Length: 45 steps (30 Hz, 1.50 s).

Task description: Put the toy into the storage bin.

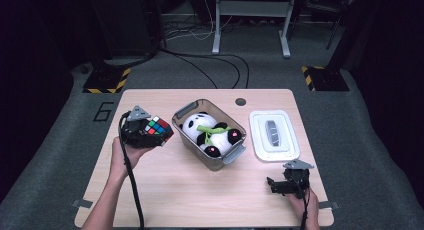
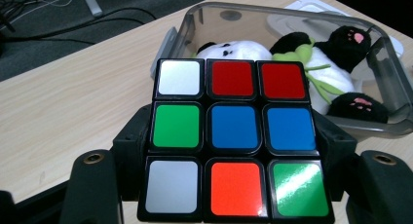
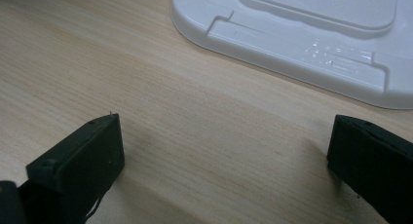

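Bright tabletop, dark surroundings, soft focus

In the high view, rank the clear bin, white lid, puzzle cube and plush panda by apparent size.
1. clear bin
2. white lid, somewhat smaller than the bin
3. plush panda, lying inside the bin
4. puzzle cube, held in the left tongs

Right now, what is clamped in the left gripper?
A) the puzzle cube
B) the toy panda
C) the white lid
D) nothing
A: the left gripper has its jaws shut on the puzzle cube, held beside the bin where the toy panda lies.
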{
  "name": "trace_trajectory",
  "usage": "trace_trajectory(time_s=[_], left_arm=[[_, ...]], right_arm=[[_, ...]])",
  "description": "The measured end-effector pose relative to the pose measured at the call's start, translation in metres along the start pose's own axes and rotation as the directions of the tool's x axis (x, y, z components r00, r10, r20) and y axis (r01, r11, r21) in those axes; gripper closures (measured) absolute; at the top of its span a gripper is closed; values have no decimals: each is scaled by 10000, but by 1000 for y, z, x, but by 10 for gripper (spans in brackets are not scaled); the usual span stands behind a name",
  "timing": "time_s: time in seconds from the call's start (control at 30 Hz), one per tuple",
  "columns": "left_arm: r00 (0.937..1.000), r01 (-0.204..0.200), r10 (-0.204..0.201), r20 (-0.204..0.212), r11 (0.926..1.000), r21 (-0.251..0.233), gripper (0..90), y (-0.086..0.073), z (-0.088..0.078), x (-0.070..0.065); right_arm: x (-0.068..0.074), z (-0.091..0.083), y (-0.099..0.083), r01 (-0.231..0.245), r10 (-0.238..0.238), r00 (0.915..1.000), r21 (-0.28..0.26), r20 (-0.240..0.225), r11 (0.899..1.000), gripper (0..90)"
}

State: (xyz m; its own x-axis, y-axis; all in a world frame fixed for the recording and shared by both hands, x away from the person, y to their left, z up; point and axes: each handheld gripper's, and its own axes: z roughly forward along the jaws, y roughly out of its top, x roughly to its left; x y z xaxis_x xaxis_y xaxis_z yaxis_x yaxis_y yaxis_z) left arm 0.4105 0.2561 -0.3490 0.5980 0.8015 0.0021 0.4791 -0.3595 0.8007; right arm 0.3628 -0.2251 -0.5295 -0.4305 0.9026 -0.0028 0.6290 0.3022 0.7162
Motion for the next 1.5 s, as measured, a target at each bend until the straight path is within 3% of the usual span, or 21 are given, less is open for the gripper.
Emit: trace_trajectory(time_s=[0.4,0.67,0.73,1.07,1.13,1.33,1.5], left_arm=[[9987,-397,395,312,9992,72,337,26,16,-24],[9958,-492,489,771,9988,24,337,40,38,-47],[9930,-688,671,975,9975,145,337,44,49,-58],[9860,-759,719,1502,9969,213,337,51,76,-81],[9833,-705,643,1700,9970,306,337,53,88,-88],[9821,-747,662,1762,9963,417,337,58,102,-104],[9798,-1112,971,1749,9912,725,337,57,113,-115]], right_arm=[[0,0,0,1,-1,10000,-1,0,10000,0],[0,0,0,2,-2,10000,0,1,10000,0],[0,0,0,-1,1,10000,0,1,10000,0],[0,0,0,-12,12,10000,7,24,10000,0],[0,0,0,-29,29,10000,-1,32,10000,0],[0,0,0,-27,27,10000,6,40,10000,0],[0,0,0,-35,35,10000,-1,37,10000,0]])
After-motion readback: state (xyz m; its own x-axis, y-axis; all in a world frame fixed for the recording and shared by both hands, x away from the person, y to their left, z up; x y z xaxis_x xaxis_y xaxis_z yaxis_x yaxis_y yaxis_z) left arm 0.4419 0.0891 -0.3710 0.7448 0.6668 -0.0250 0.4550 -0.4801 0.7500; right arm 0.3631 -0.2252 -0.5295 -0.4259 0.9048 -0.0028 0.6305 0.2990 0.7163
